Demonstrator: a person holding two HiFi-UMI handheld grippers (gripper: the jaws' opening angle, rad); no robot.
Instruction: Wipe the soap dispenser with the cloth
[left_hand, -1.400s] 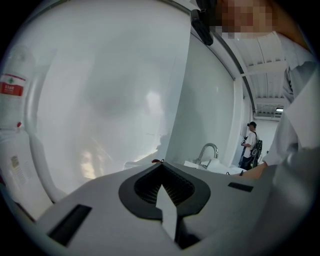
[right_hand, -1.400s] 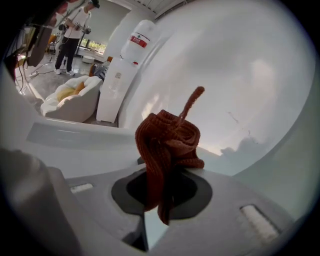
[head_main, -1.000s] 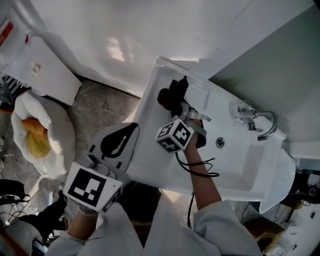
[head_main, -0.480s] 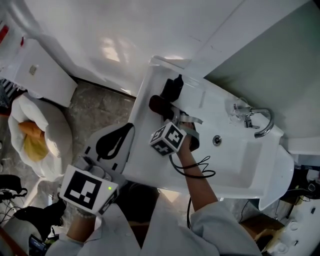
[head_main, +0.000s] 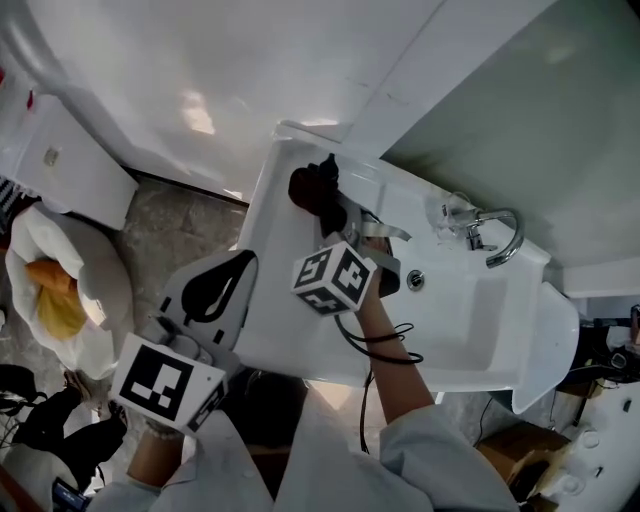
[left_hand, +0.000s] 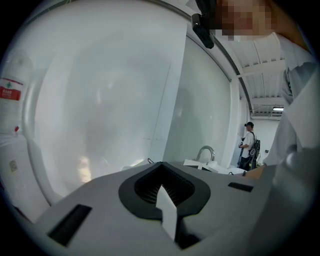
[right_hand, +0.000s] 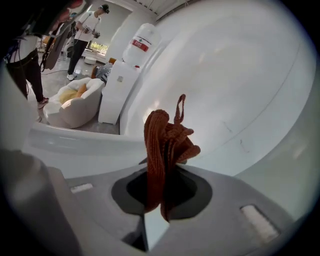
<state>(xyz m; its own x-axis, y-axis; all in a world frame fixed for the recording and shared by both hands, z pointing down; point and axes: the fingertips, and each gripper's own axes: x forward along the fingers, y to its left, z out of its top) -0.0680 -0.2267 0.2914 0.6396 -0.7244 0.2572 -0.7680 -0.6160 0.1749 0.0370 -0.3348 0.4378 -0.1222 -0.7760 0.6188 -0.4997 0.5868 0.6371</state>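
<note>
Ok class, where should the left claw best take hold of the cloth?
Probably the bunched end of the cloth that sticks out beyond the right claw. Come in from the side, across the folds: there it is a narrow, thick wad.

There are two grippers, the left gripper (head_main: 232, 270) and the right gripper (head_main: 338, 212), each with one marker cube (head_main: 165, 382) (head_main: 335, 280), and one rust-brown cloth (head_main: 308, 190). The room has one white sink (head_main: 470, 320) with one tap (head_main: 500, 235) and one drain hole (head_main: 414, 280), plus one white armchair (head_main: 95, 280). The left gripper view shows one distant person (left_hand: 248, 145); the right gripper view shows two people (right_hand: 87, 30) (right_hand: 27, 65).
</note>
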